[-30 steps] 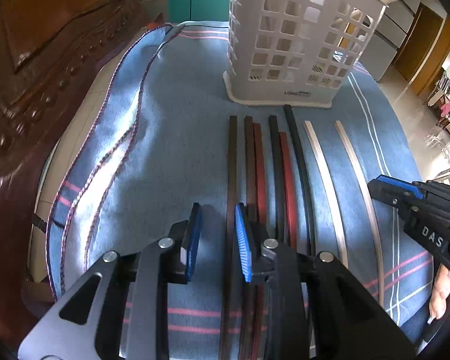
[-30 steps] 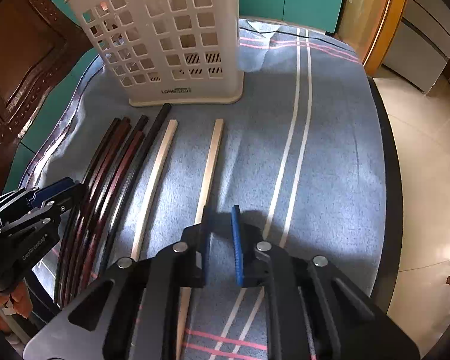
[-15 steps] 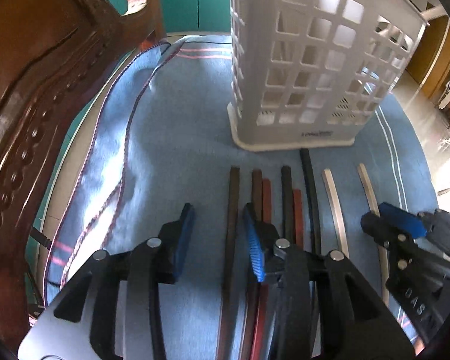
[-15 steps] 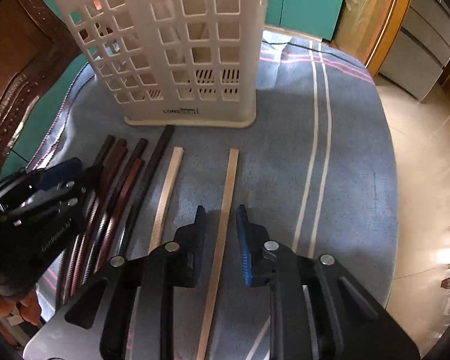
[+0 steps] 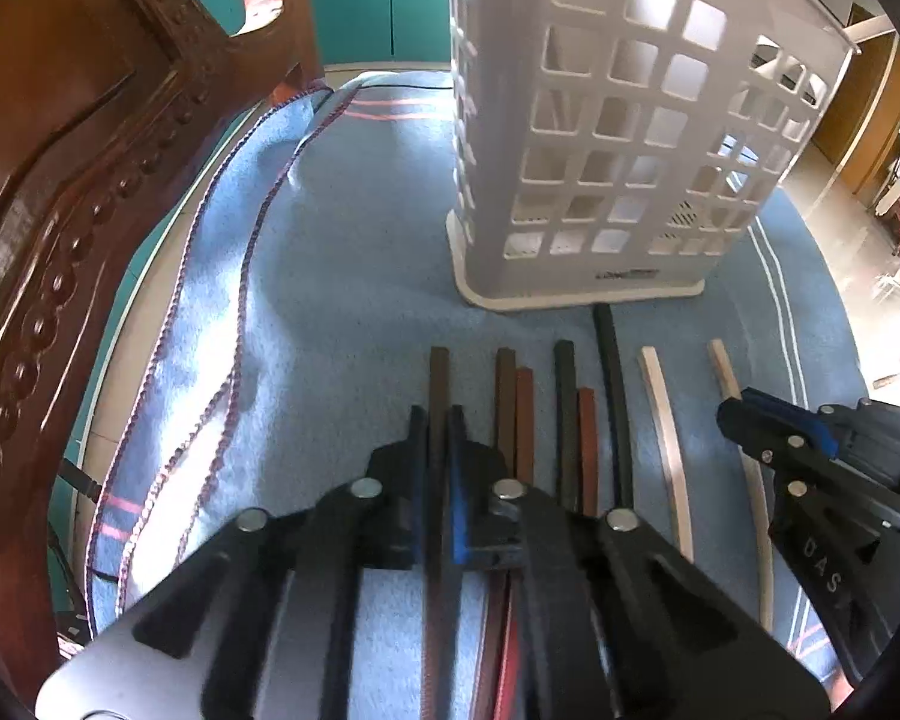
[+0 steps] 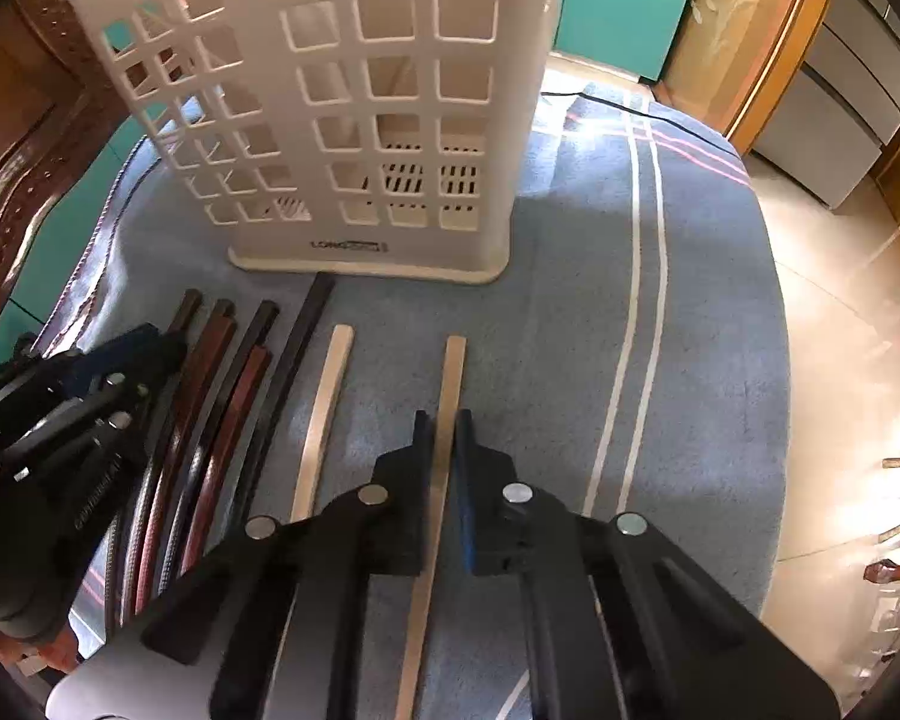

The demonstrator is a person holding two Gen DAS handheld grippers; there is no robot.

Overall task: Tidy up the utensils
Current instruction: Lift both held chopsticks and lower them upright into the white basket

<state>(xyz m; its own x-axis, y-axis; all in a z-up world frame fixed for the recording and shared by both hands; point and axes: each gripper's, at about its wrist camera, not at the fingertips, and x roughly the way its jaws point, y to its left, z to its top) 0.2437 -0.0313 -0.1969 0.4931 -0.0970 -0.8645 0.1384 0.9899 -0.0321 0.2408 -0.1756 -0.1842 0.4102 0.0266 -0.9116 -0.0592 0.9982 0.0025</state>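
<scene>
Several chopsticks lie side by side on a blue cloth (image 5: 354, 312) in front of a white slotted basket (image 5: 618, 138). My left gripper (image 5: 437, 420) is shut on the leftmost dark brown chopstick (image 5: 438, 378). My right gripper (image 6: 444, 426) is shut on the rightmost pale wooden chopstick (image 6: 453, 372). Both chopsticks still rest on the cloth. A second pale chopstick (image 6: 324, 408) and dark and red chopsticks (image 6: 222, 408) lie between the grippers. The basket (image 6: 354, 120) stands just beyond the chopstick tips.
A carved wooden chair back (image 5: 60, 180) stands close on the left. The cloth-covered table's right edge (image 6: 780, 360) drops to a tiled floor. The left gripper body (image 6: 60, 432) shows in the right wrist view, the right gripper body (image 5: 822, 468) in the left.
Both grippers moved forward toward the basket and closed, the left on the leftmost dark chopstick, the right on the rightmost pale one.
</scene>
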